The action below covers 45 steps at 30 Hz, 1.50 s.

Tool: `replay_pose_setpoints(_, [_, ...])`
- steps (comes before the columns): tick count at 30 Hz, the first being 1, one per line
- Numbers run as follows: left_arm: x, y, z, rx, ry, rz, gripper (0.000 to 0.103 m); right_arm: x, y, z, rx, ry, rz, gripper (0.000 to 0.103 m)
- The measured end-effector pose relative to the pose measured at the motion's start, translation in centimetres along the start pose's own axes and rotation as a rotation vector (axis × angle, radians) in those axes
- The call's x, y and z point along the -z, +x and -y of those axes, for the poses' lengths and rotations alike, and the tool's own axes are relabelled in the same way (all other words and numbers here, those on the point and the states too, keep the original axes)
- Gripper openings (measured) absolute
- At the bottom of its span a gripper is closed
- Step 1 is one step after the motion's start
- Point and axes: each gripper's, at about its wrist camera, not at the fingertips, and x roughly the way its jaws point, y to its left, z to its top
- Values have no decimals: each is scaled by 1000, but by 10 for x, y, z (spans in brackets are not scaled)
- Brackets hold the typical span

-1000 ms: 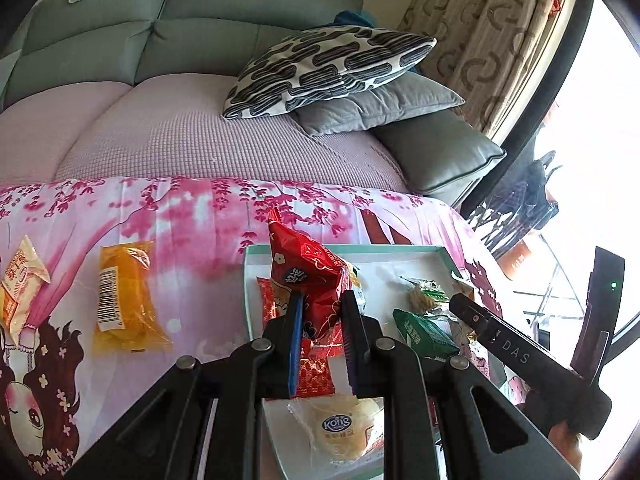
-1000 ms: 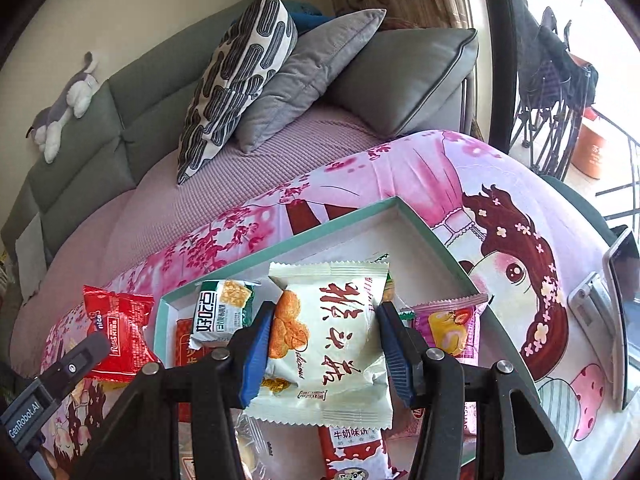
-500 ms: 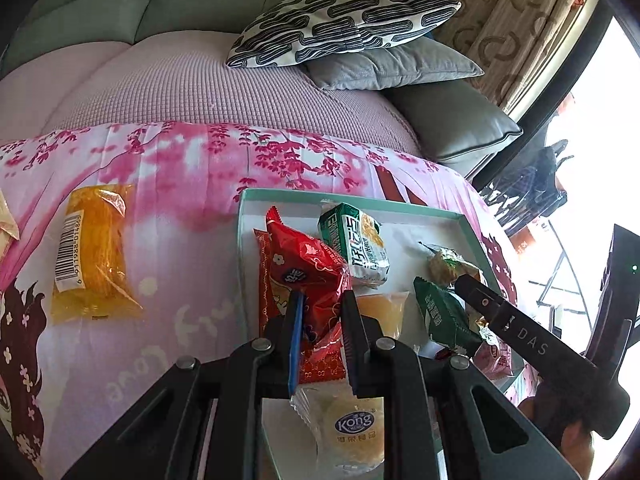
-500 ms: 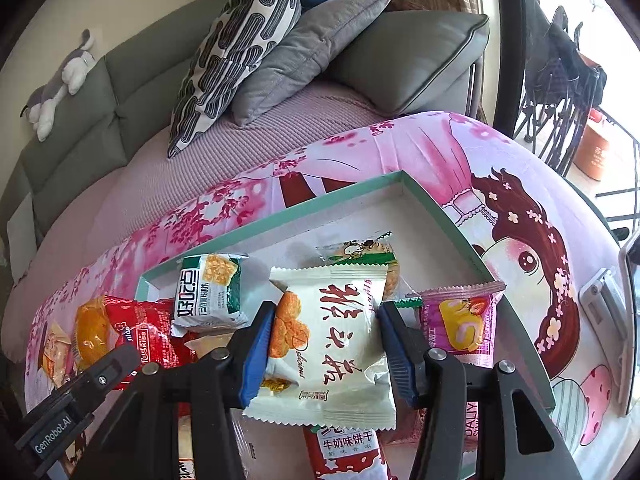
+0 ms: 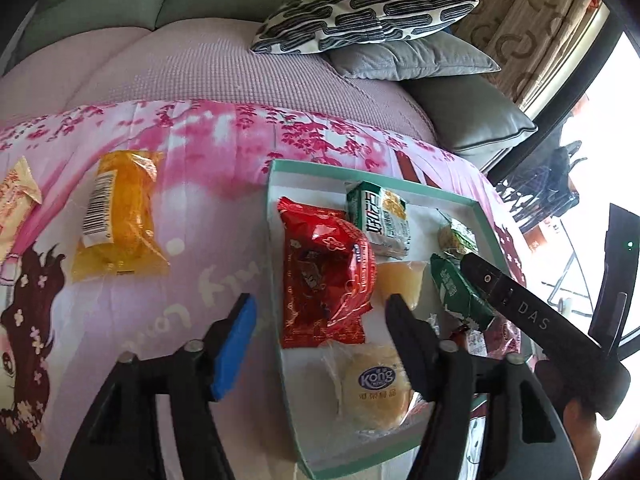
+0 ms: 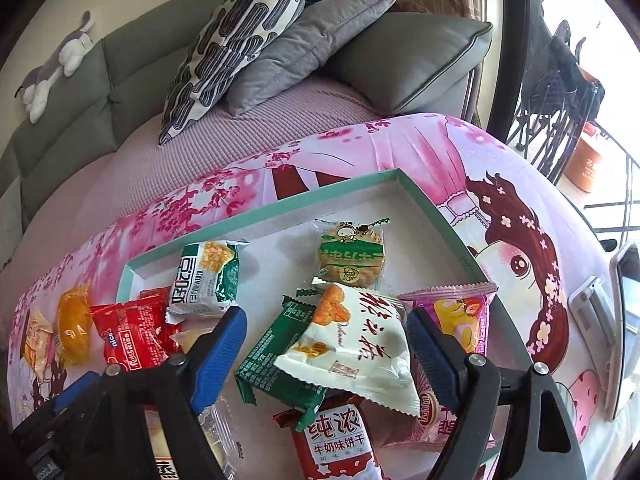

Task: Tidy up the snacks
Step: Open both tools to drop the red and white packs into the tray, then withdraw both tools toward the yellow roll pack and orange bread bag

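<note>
Scene: A teal-rimmed tray (image 5: 276, 240) sits on a surface draped in a pink blossom-print cloth (image 5: 192, 148), snack packets gathered inside it.
Left claw: The left claw (image 5: 320, 312) has just been opening; its jaws now stand wide, straddling the tray's near rim, and the red packet (image 5: 326, 276) lies loose in the tray between them, no pad pressing it.
Right claw: The right claw (image 6: 326, 336) has likewise just spread; the white packet (image 6: 356, 344) rests tilted on a dark green packet (image 6: 272, 356), free of both pads.
Doing it well: Both releases look complete, so each claw would best lift straight clear before swinging, to avoid dragging wrappers out; the white packet seems liable to slide.
Still out: An orange packet (image 5: 118, 216) and a pale packet (image 5: 16, 196) lie on the cloth, well apart from the tray, probably next for collection.
Left view only: The bun marked Kong (image 5: 374, 386) at the tray's near end.
Right view only: A round green-wrapped cake (image 6: 352, 260), a pink packet (image 6: 460, 316), and a plush toy (image 6: 56, 64) on the sofa back.
</note>
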Motion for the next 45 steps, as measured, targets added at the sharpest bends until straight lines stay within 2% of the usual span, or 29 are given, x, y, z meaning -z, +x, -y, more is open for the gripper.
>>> replay_pose_setpoints(3, [0, -8, -2, -48, 17, 27, 80, 1, -2, -2, 1, -6, 9, 103])
replay_pose_setpoints(6, [-2, -16, -8, -97, 24, 65, 90, 0, -7, -6, -2, -19, 32, 103])
replay_pose_setpoints(10, [-3, -25, -16, -191, 42, 137, 98, -2, -14, -12, -9, -29, 53, 103])
replay_pose_setpoints(12, [-3, -27, -22, -228, 46, 144, 100, -1, -17, -15, -33, -29, 57, 103])
replay_pose_setpoints(21, [-2, -35, -40, -288, 6, 173, 100, 7, -18, -35, -162, -42, 34, 103])
replay_pose_setpoints(24, [-1, -38, -42, -331, 1, 183, 100, 10, -20, -42, -181, -63, 36, 103])
replay_pose_setpoints(29, [-1, -40, -48, -358, -17, 183, 100, 14, -21, -49, -243, -63, 36, 103])
replay_pose_setpoints(36, [1, -46, -49, -385, -21, 193, 100, 13, -31, -53, -259, -69, 67, 103])
replay_pose_setpoints(45, [1, -48, -63, -417, -39, 160, 100, 15, -34, -63, -252, -101, 51, 103])
